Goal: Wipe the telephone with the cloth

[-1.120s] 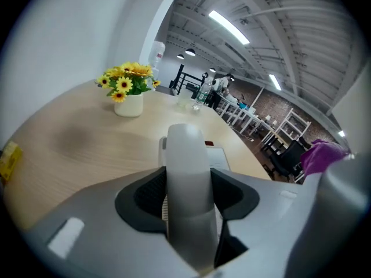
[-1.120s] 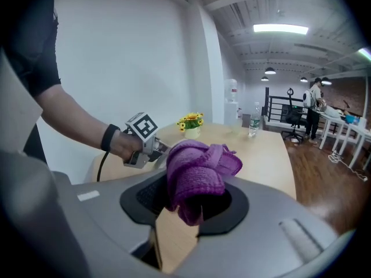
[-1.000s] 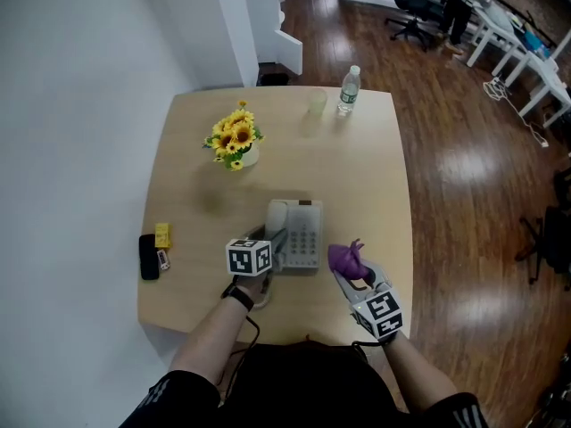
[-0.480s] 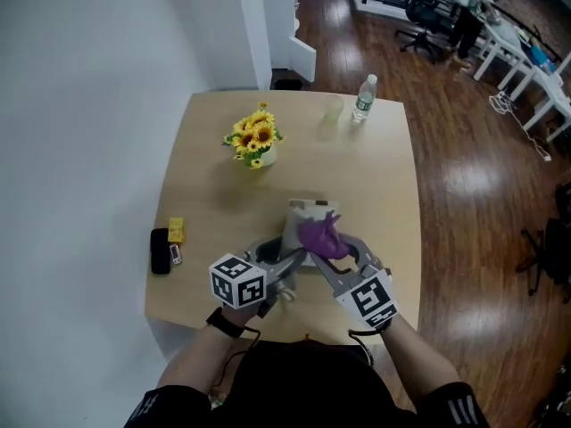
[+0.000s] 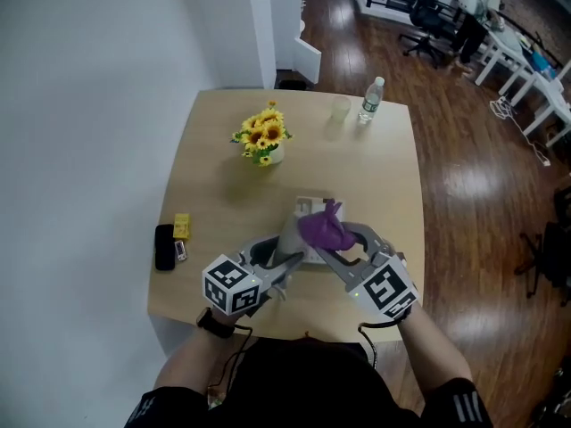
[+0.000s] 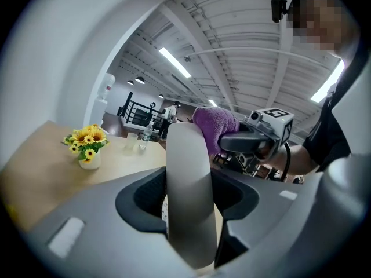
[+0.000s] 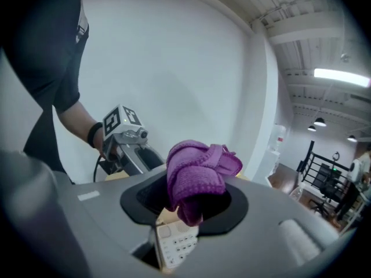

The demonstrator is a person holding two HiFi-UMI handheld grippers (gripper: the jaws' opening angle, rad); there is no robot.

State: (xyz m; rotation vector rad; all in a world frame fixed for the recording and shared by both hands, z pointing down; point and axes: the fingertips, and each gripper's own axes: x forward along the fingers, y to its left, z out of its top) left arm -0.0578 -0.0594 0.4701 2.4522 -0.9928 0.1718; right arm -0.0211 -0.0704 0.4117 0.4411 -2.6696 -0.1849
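The left gripper [image 5: 285,259] is gripping the handset [image 6: 186,178] with its jaws closed on the sides. The handset is standing on end between them, clear of the table [image 5: 223,163].

The right gripper [image 5: 328,246] is clamping a bunched purple cloth [image 7: 194,178]. The cloth is touching the upper end of the handset. The telephone [image 7: 175,245] is lying on the table directly under the cloth, with its keypad showing below the right jaws.

On the table, a black item [image 5: 164,246] and a yellow item [image 5: 182,226] are lying just beside each other near the left edge. A pot of sunflowers [image 5: 261,138] is standing beyond the telephone. A cup [image 5: 340,107] and a bottle [image 5: 372,101] are standing side by side at the far edge.

A white wall [image 5: 80,132] is running along the left. Wood flooring [image 5: 464,176] is extending to the right, with desks and office chairs [image 5: 428,20] at the far end.
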